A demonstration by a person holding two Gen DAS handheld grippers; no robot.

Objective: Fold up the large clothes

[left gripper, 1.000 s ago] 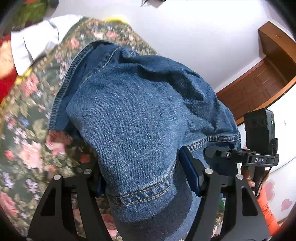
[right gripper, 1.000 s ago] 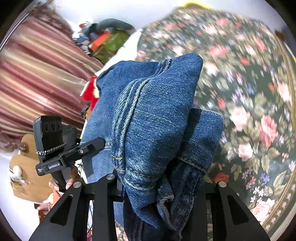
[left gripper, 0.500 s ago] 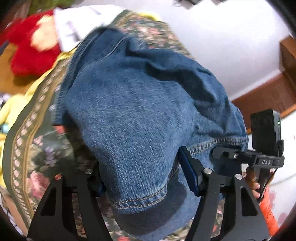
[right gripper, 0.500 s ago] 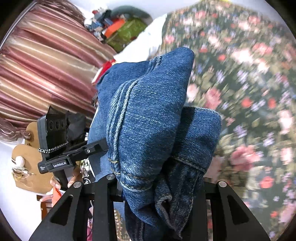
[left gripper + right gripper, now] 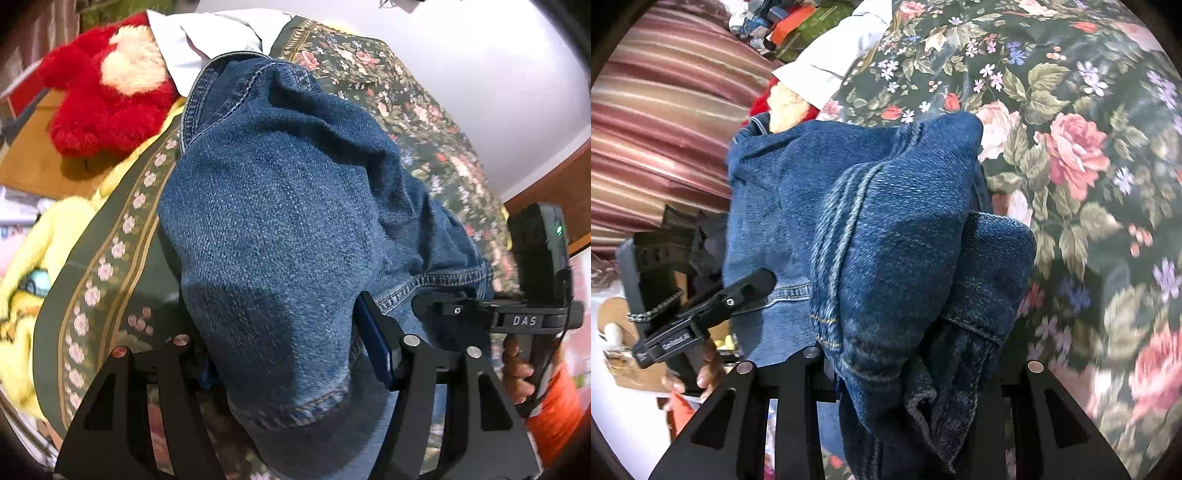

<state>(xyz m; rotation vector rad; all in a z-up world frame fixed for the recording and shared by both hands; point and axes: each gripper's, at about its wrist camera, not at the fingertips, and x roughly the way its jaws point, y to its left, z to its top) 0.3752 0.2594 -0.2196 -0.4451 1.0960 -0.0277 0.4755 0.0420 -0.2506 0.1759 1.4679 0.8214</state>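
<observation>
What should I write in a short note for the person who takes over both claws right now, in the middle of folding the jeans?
Left claw: shut on a thick bunch of the jeans.
Right claw: shut on another bunch of the same jeans, seam side up.
Place: the denim hangs between both claws, above the floral bedspread. A red plush toy and a white cloth lie at the far end of the bed.
Done: the jeans are gathered and gripped in both claws.
Left: lay the jeans on the bedspread, flatten them and finish the fold. No neat fold shows yet.
</observation>
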